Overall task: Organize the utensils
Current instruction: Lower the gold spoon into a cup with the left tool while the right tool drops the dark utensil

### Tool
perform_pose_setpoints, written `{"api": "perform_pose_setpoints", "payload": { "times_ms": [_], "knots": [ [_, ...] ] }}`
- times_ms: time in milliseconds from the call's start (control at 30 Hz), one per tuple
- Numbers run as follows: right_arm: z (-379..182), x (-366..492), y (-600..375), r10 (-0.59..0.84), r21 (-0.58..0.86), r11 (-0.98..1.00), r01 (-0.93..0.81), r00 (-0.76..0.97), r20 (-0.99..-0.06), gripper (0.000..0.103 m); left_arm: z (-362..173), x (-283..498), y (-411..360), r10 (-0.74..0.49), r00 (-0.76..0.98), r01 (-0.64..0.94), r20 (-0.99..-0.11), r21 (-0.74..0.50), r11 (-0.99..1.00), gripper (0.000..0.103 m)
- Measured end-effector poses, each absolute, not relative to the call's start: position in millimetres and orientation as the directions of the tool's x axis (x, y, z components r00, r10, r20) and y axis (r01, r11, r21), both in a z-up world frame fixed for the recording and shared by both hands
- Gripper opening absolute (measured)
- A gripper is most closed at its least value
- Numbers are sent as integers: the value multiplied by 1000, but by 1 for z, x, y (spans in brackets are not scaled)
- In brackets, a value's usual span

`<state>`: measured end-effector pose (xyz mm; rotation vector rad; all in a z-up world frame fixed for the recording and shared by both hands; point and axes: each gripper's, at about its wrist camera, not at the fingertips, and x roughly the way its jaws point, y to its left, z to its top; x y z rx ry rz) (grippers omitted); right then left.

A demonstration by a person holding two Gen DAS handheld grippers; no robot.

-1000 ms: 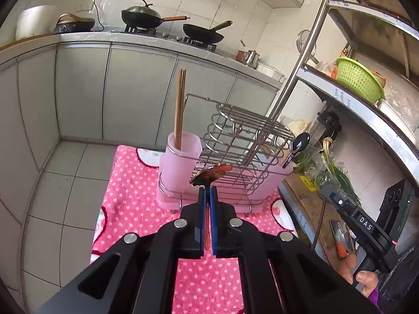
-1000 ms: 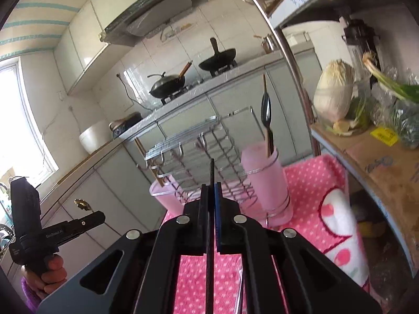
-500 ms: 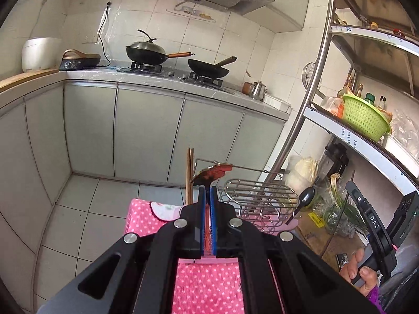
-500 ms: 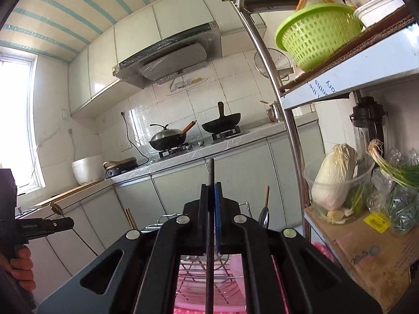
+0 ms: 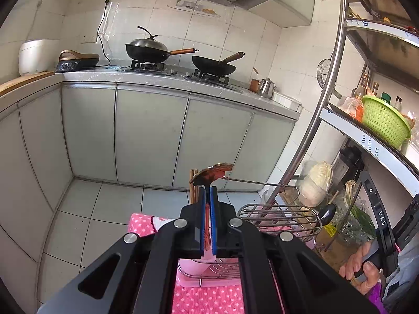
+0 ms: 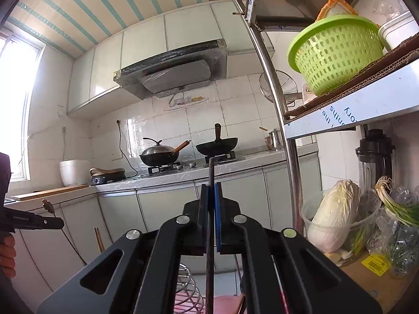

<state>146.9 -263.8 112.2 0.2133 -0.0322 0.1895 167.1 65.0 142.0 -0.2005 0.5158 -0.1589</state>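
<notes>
1. Left wrist view: the left gripper (image 5: 208, 196) had its jaws pinched on a reddish-brown spoon (image 5: 213, 174), its bowl protruding past the tips, above the wire rack (image 5: 279, 216).
2. A black spoon (image 5: 327, 213) stood at the wire rack's right end; chopsticks (image 5: 193, 185) rose at its left end.
3. Right wrist view: the right gripper (image 6: 211, 196) had its jaws clamped on a thin dark utensil handle (image 6: 210, 172), held above the wire rack.
</notes>
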Motion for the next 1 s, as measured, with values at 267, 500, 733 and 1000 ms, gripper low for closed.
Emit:
{"api": "perform_pose_setpoints", "payload": {
  "times_ms": [267,500,733,1000],
  "knots": [
    [86,166,-257,146,168,973,-159,986,86,5,121,192,63,-184,837,85,-516,-210,974,3],
    [62,173,-261,142,160,976,-148,989,51,5,95,208,59,-196,797,87,-571,-214,973,3],
    [37,159,-266,169,203,966,-160,985,-24,5,75,216,56,-208,766,88,-608,-222,971,3],
    [14,152,-262,196,223,961,-163,971,-135,5,50,224,47,-202,726,83,-658,-207,975,3]
  ]
}}
